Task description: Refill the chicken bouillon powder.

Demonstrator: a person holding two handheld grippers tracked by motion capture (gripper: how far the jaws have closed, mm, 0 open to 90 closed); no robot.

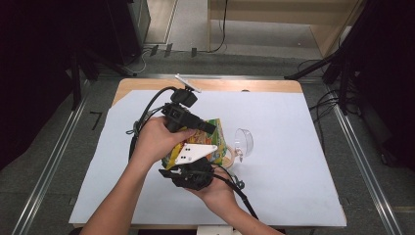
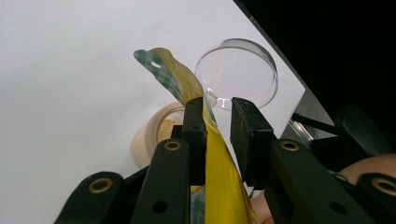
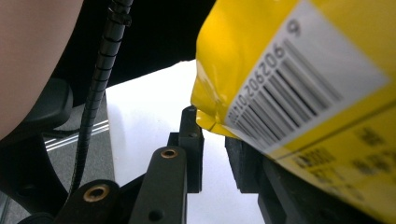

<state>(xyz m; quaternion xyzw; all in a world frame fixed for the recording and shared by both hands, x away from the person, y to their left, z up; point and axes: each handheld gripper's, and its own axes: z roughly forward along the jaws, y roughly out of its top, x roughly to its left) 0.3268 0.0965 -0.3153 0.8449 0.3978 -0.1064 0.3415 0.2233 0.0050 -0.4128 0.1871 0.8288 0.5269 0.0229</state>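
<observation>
Pouch (image 1: pixel 215 142), yellow with a green-checked top edge, hangs between the two grippers above the white table cover (image 1: pixel 293 186), its long axis running from the left gripper (image 1: pixel 208 128) at the top corner down toward the right gripper (image 1: pixel 195 169) at the lower end. In the left gripper view the pouch (image 2: pixel 219 168) sits in a fairly narrow gap, flat against one black jaw with daylight at the other, so whether it is truly clamped cannot be told. Directly beyond and below that corner stands a small cream container (image 2: pixel 156 135) with tan grains inside, and just past it a clear lid (image 2: pixel 240 72) tipped on edge; the pour, as I judge it, turns on keeping the opening above that container. The left hand (image 1: pixel 156 139) is the nearer to it, wrist bent so the jaws angle down toward the table. The right gripper view shows the barcoded side of the pouch (image 3: pixel 299 93) lying over one jaw, the gap narrow; the grip there is likewise unclear.
</observation>
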